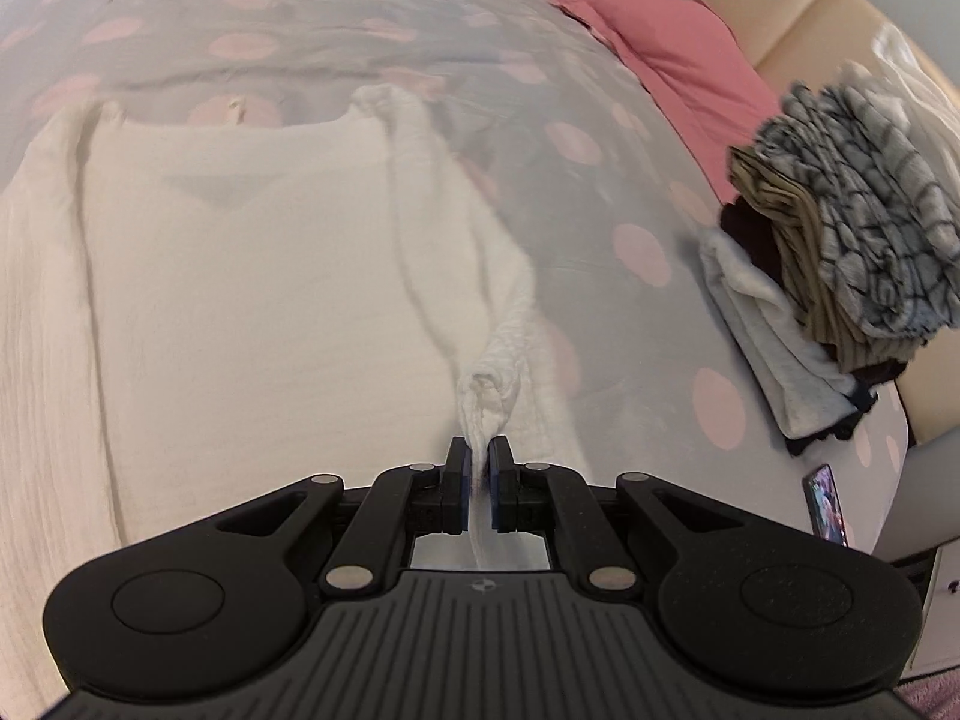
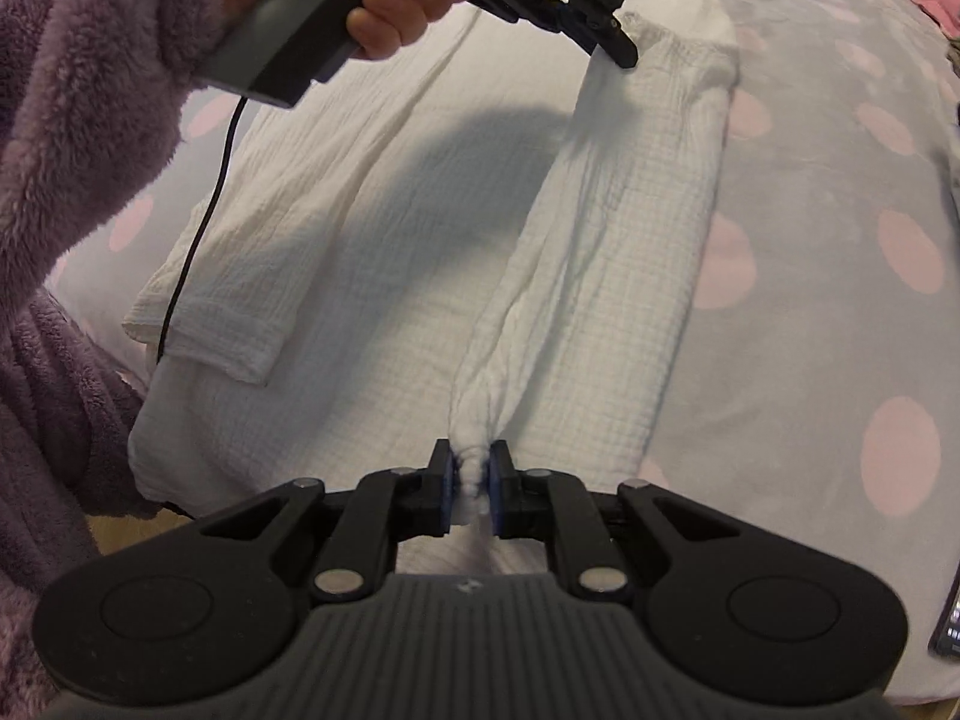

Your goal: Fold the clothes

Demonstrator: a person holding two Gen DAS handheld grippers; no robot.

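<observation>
A white crinkled garment [image 1: 240, 270] [image 2: 360, 240] lies spread on a grey bedspread with pink dots [image 1: 600, 120] [image 2: 840, 180]. My left gripper [image 1: 478, 462] is shut on a bunched bit of its right side. In the right wrist view, the left gripper [image 2: 621, 54] pinches the far end of a long folded strip of the garment [image 2: 630, 240], and my right gripper [image 2: 471, 474] is shut on the near end. The strip is lifted and stretched between the two grippers. The other sleeve [image 2: 228, 288] lies folded flat on the left.
A stack of folded clothes [image 1: 840, 252] sits on the bed's right side, by a pink pillow [image 1: 690, 60] and a beige headboard [image 1: 810, 6]. A phone [image 1: 827, 501] lies near the bed edge. A person's purple fluffy sleeve [image 2: 90, 90] and a black cable [image 2: 198, 228] hang at left.
</observation>
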